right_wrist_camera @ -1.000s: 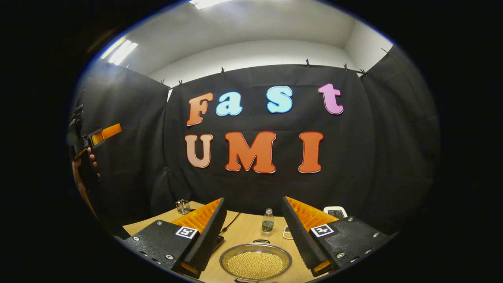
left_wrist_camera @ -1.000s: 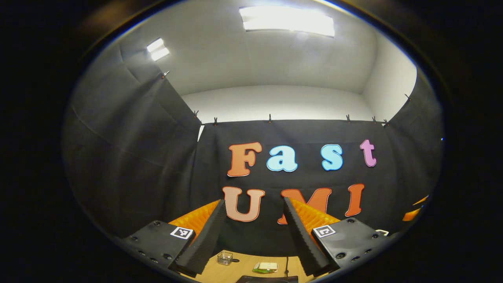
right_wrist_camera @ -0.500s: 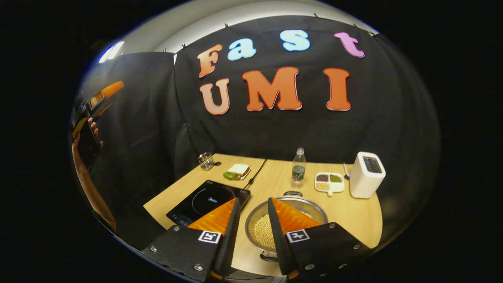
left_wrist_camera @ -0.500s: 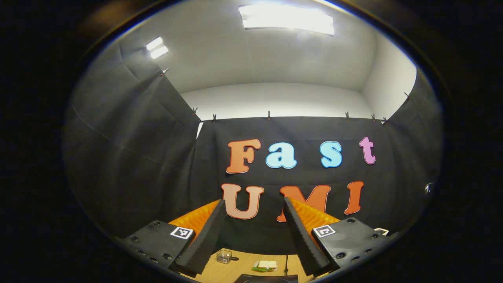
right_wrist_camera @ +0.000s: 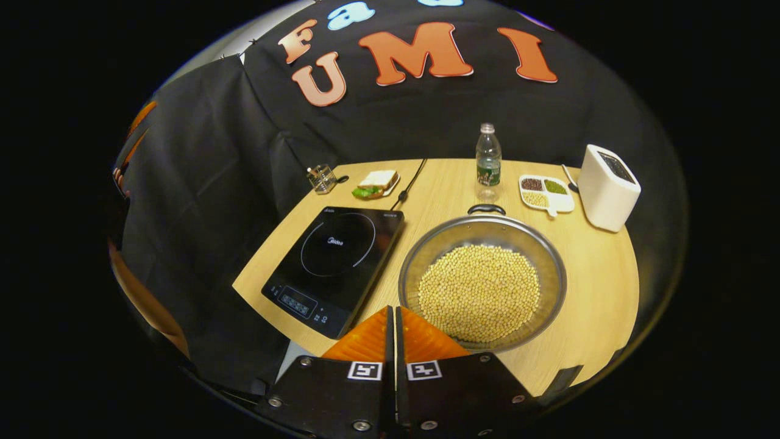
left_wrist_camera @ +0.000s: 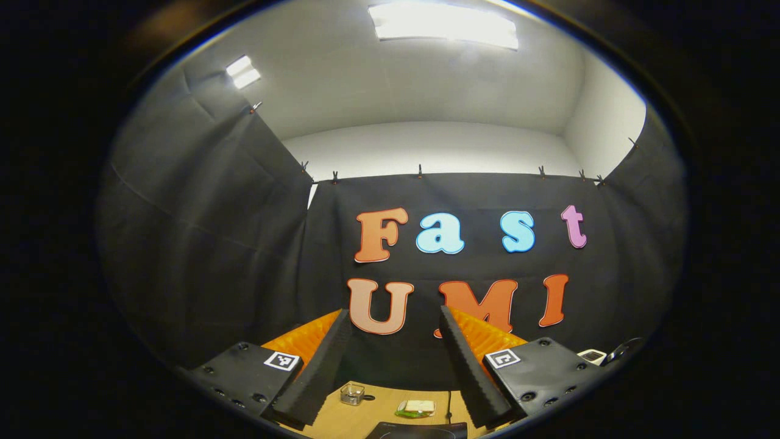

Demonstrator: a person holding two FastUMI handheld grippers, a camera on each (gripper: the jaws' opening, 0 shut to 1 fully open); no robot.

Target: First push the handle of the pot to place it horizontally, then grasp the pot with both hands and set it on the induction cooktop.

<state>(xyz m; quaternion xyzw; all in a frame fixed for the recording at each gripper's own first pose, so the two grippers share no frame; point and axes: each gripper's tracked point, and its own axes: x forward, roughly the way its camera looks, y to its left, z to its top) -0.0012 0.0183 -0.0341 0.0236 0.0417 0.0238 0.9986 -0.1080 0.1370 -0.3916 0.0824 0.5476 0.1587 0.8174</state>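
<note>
In the right gripper view a steel pot (right_wrist_camera: 551, 286) full of pale beans stands on the wooden table (right_wrist_camera: 600, 292). One dark handle (right_wrist_camera: 486, 209) shows on its far rim. The black induction cooktop (right_wrist_camera: 335, 262) lies just left of the pot. My right gripper (right_wrist_camera: 392, 311) is shut with nothing between its fingers, held above the table's near edge beside the pot's near left rim. My left gripper (left_wrist_camera: 394, 314) is open and empty, raised high and facing the booth's back wall. The cooktop's (left_wrist_camera: 420, 431) far edge peeks in below it.
Behind the pot stand a water bottle (right_wrist_camera: 488, 161), a divided dish of beans (right_wrist_camera: 545, 192) and a white toaster (right_wrist_camera: 606, 186). A small glass (right_wrist_camera: 321, 178) and a sandwich (right_wrist_camera: 376, 183) sit behind the cooktop. A person's arm (right_wrist_camera: 146, 305) shows at far left.
My right gripper has gone from open to shut and has tilted down, so the whole table top came into its view. The left gripper has barely moved.
</note>
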